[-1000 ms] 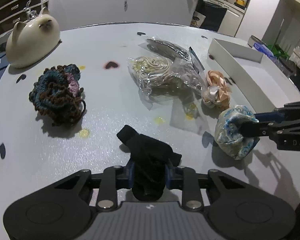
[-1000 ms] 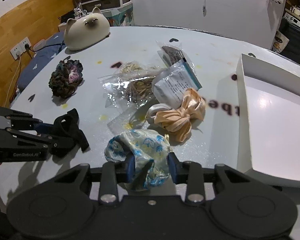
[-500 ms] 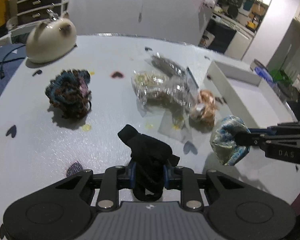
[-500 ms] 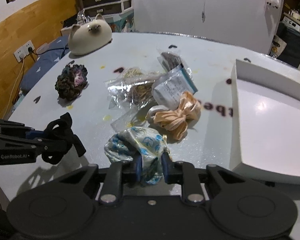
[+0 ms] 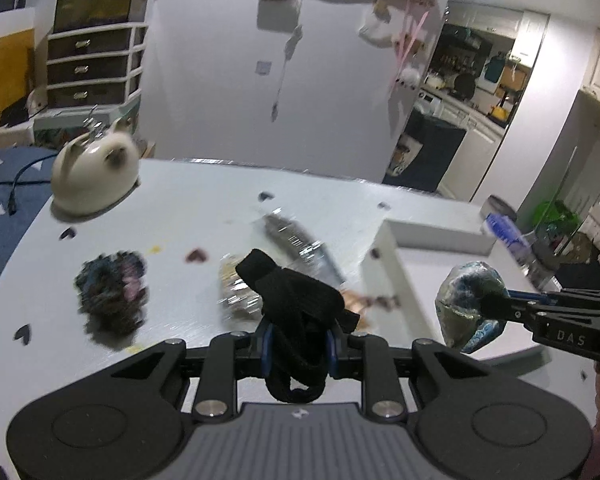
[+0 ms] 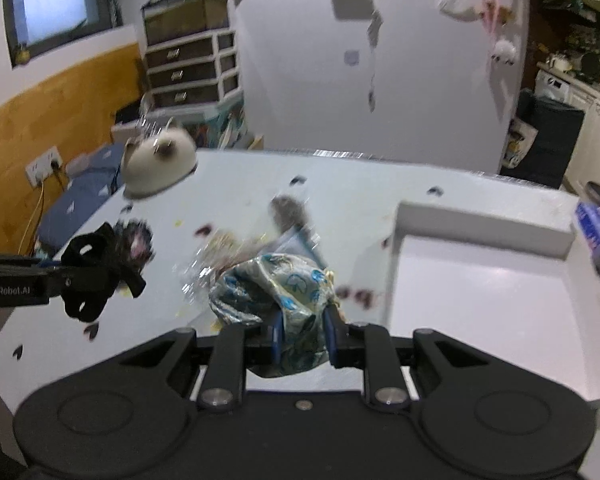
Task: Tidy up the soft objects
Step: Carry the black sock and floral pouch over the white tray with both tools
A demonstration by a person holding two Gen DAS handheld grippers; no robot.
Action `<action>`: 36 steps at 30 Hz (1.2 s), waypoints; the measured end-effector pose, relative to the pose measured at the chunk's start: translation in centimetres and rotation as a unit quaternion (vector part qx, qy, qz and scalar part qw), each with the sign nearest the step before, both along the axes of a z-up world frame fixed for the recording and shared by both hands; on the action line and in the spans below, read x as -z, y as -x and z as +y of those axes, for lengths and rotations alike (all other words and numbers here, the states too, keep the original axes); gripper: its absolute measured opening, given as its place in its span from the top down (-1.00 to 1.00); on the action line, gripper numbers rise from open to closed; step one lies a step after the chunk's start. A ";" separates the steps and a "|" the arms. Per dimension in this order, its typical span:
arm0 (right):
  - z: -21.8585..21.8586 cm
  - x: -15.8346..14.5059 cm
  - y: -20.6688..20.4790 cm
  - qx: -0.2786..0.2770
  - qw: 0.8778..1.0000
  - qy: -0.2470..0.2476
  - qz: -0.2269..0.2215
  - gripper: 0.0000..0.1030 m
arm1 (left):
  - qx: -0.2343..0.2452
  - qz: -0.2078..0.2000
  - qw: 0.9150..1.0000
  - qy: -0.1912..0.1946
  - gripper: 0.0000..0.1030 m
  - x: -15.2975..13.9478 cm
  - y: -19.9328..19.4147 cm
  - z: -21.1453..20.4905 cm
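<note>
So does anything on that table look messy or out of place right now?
Somewhat. Crinkled clear plastic bags lie in a loose overlapping heap mid-table, and small yellow stains dot the white table, while the white tray looks empty. The black fabric scrunchie and blue-patterned satin scrunchie are gripped in the claws.

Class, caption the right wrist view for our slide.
Right gripper clamps a blue-patterned satin scrunchie above the white table beside a white tray.

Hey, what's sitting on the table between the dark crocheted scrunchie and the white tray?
In the left wrist view, crinkled clear plastic packets lie between the dark crocheted scrunchie and the white tray; a peach item shows nearer the tray, too blurred to identify.
</note>
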State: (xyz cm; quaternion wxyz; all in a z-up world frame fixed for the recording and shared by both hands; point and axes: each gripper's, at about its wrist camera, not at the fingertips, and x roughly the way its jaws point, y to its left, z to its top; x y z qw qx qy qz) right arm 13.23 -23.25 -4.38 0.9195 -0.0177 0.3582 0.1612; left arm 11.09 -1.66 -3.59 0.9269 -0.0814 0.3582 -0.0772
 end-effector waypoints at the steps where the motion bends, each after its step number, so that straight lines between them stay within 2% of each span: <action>1: -0.7 -0.4 0.0 0.003 1.000 -0.001 -0.005 0.57 | 0.001 -0.005 1.000 0.001 0.49 -0.3 0.0 -0.9; 5: -4.2 -2.0 0.1 0.015 0.999 0.004 -0.034 0.57 | 0.006 -0.018 1.000 0.005 0.49 -1.4 -0.3 -4.9; 10: -9.2 -3.0 0.0 0.032 0.998 0.005 -0.047 0.57 | 0.020 -0.021 1.000 0.002 0.49 -1.5 -1.4 -10.2; 23: -21.7 -2.7 -1.5 0.068 0.996 0.005 -0.060 0.56 | 0.052 -0.020 0.998 -0.005 0.48 -1.0 -4.8 -21.4; 30: -26.4 -1.8 -2.8 0.085 0.995 0.005 -0.052 0.56 | 0.087 0.009 0.996 -0.006 0.48 0.8 -7.1 -26.7; 36: -29.7 -0.1 -3.8 0.104 0.994 0.003 -0.021 0.55 | 0.132 0.046 0.990 -0.008 0.48 2.7 -8.7 -30.2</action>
